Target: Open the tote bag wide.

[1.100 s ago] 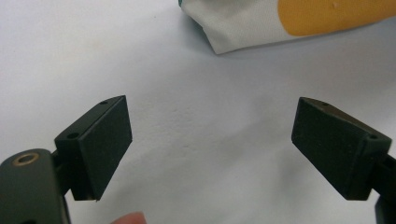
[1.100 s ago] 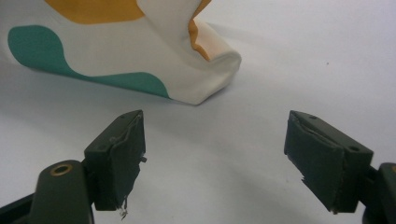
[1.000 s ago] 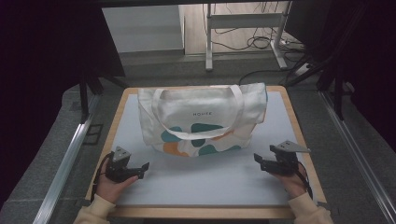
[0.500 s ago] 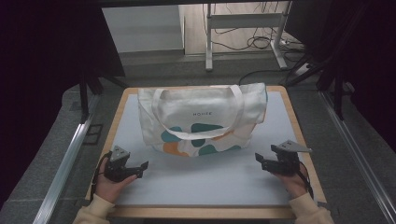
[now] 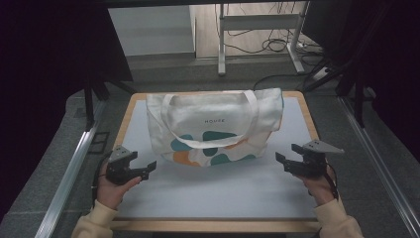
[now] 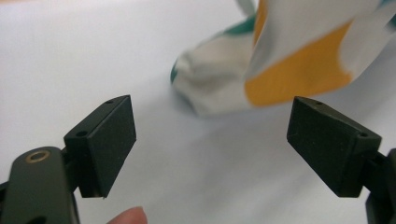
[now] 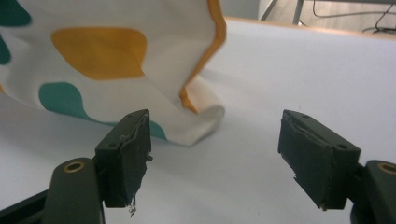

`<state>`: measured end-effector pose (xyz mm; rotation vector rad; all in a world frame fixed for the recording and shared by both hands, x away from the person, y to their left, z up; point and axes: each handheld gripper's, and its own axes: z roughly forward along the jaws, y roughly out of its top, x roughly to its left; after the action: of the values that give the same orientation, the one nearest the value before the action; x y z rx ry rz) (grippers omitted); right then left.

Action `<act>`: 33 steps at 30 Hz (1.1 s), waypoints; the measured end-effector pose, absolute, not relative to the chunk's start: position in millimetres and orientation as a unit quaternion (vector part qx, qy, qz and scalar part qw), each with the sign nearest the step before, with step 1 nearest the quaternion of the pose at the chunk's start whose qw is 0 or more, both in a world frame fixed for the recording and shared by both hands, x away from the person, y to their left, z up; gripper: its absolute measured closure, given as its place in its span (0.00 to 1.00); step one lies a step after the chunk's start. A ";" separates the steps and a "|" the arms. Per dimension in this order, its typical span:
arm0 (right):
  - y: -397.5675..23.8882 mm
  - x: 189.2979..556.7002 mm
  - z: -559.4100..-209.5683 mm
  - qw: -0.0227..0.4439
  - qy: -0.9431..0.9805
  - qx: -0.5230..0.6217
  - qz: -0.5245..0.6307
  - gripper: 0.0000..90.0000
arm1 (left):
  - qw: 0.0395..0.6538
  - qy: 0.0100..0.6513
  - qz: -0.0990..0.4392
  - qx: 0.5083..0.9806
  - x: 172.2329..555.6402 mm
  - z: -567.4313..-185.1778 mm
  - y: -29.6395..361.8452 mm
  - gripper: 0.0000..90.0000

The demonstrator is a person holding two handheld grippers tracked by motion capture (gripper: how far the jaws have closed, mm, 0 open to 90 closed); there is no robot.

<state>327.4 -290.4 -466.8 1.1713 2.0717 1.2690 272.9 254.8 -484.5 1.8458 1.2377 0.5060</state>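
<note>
I saw the tote bag point(image 5: 214, 126) at twelve o'clock; left gripper point(image 5: 148, 167) and right gripper point(image 5: 285, 161) flanked it (both jaws spread, empty).

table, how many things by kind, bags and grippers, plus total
bag: 1, cream cloth with teal and orange patches
grippers: 2, left gripper and right gripper, both open, near the bag's lower corners without touching it
total: 3
</note>
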 end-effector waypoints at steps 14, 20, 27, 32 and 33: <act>-279.8 340.5 -434.9 0.226 0.753 0.401 0.471 0.29 | 0.451 0.468 0.216 0.729 282.4 -440.7 249.9 0.24; -278.0 347.4 -423.6 0.227 0.751 0.399 0.475 0.29 | 0.464 0.465 0.214 0.723 287.6 -428.6 249.9 0.24; -275.6 354.1 -411.0 0.226 0.749 0.398 0.479 0.30 | 0.471 0.463 0.215 0.719 292.0 -418.4 249.0 0.24; -274.8 358.9 -397.4 0.231 0.747 0.394 0.483 0.30 | 0.476 0.466 0.213 0.715 297.5 -409.8 250.2 0.24; -274.8 358.9 -397.4 0.231 0.747 0.394 0.483 0.30 | 0.478 0.465 0.212 0.714 299.0 -407.9 250.6 0.24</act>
<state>358.9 -274.8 -397.4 1.0832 2.0539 1.3282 299.0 250.6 -407.9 1.7436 1.1366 0.5183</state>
